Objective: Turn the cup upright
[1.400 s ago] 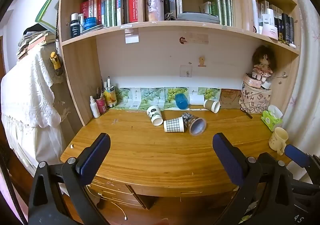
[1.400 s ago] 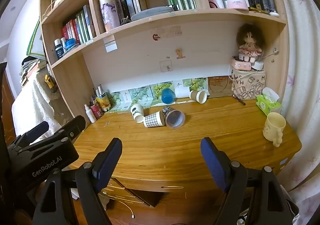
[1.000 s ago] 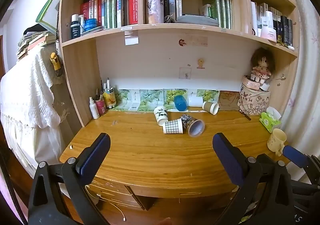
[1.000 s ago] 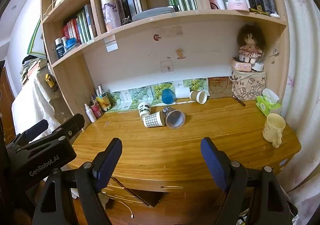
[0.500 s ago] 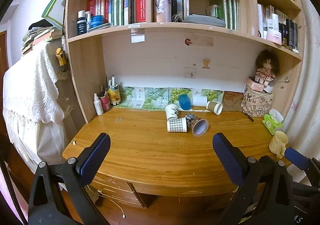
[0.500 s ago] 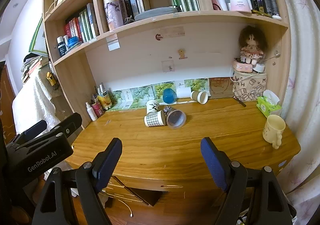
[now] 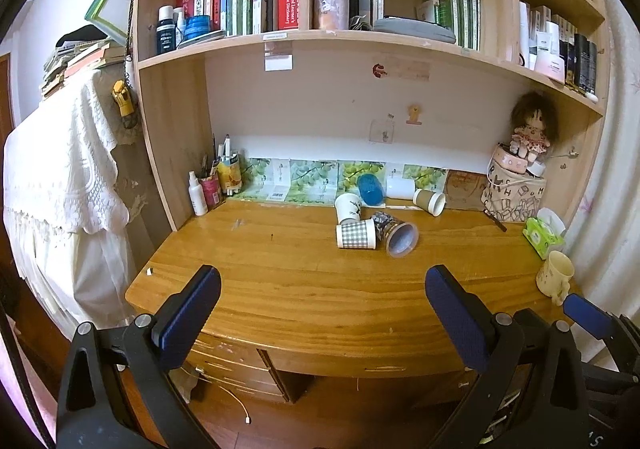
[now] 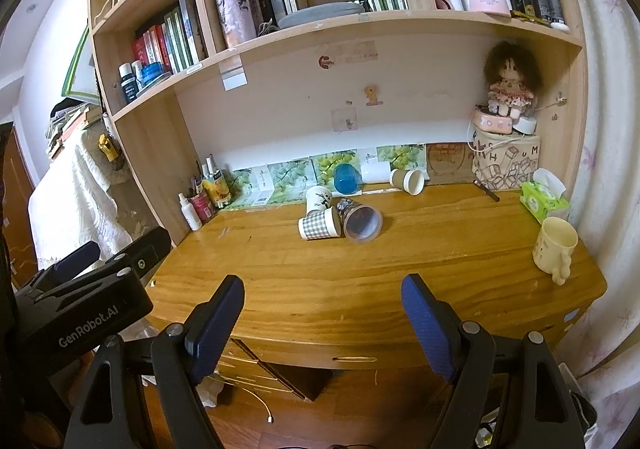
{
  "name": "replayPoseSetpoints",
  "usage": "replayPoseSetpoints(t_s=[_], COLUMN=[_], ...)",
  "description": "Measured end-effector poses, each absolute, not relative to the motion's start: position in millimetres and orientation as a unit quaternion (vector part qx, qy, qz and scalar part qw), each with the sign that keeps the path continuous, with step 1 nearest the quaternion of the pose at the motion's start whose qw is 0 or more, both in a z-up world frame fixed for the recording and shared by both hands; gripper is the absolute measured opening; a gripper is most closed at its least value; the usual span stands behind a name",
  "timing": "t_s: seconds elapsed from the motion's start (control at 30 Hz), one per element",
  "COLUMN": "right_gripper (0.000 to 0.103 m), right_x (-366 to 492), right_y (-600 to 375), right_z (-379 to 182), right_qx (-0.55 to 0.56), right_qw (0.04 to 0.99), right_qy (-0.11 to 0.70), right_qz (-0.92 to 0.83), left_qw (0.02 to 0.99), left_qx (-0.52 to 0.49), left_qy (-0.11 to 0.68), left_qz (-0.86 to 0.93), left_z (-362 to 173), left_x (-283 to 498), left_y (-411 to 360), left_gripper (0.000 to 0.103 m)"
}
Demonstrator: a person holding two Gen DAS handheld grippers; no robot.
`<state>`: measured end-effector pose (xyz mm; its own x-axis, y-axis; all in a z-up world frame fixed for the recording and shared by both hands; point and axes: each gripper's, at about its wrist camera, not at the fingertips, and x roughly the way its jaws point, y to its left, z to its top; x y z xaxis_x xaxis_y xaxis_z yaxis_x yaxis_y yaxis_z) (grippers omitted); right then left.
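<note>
Left gripper (image 7: 320, 301): one, released, blue pads spread wide, holding nothing, hanging off the desk's near edge; also seen in the right wrist view at 9 o'clock (image 8: 80, 301).
Right gripper (image 8: 322, 313): one, likewise released and bare, short of the desk's front edge.
Desk (image 7: 304, 289): one wooden top with a curved front edge; the near half lay bare wood from the left corner across to the right.
Drawers (image 7: 236, 365): below the front edge, at 6 o'clock.
Mug (image 8: 554, 247): one, cream, upright at the right edge, at 3 o'clock, well apart from the cups.
Cups, counted: six, clustered past mid-desk at 12 o'clock.
Checked cup (image 7: 356, 234): on its side, nearest of the group, touching the patterned one.
Dark patterned cup (image 7: 396, 235): on its side, mouth turned toward the viewer.
White cup with a sprig (image 7: 347, 208): just behind the checked cup, upright, mouth up.
Blue cup (image 7: 370, 189): on its side by the back panel.
White cup (image 7: 400, 188): lying at the back, just right of the blue one.
Brown cup (image 7: 430, 201): on its side, right of those, mouth toward 4 o'clock.
Tissue pack (image 8: 544, 199): one, green, far right.
Doll (image 8: 508, 83): one, seated on a printed box in the far right corner.
Bottles and pens (image 7: 212, 185): a small group in the far left corner.
Shelves (image 7: 320, 37): rows of books overhead, at 12 o'clock.
</note>
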<state>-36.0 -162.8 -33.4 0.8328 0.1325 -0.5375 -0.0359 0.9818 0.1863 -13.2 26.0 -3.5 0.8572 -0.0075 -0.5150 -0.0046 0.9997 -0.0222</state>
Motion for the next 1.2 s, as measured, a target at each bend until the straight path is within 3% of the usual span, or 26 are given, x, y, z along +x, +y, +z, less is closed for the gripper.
replayPoseSetpoints(t_s=[0.83, 1.2], right_gripper=[0.081, 0.081], right_x=[-36.9, -10.2], right_y=[-126.3, -117.6], right_z=[-37.6, -53.6], right_qx=[0.098, 0.139], right_qw=[0.95, 0.934], right_qy=[0.296, 0.33], right_qz=[0.013, -0.009], left_qw=[0.958, 0.942], left_qx=[-0.014, -0.004], left_qy=[0.284, 0.33], left_qz=[-0.04, -0.059], left_z=[-8.2, -24.4], left_x=[4.5, 43.2], left_y=[65.3, 76.0], left_gripper=[0.102, 0.102])
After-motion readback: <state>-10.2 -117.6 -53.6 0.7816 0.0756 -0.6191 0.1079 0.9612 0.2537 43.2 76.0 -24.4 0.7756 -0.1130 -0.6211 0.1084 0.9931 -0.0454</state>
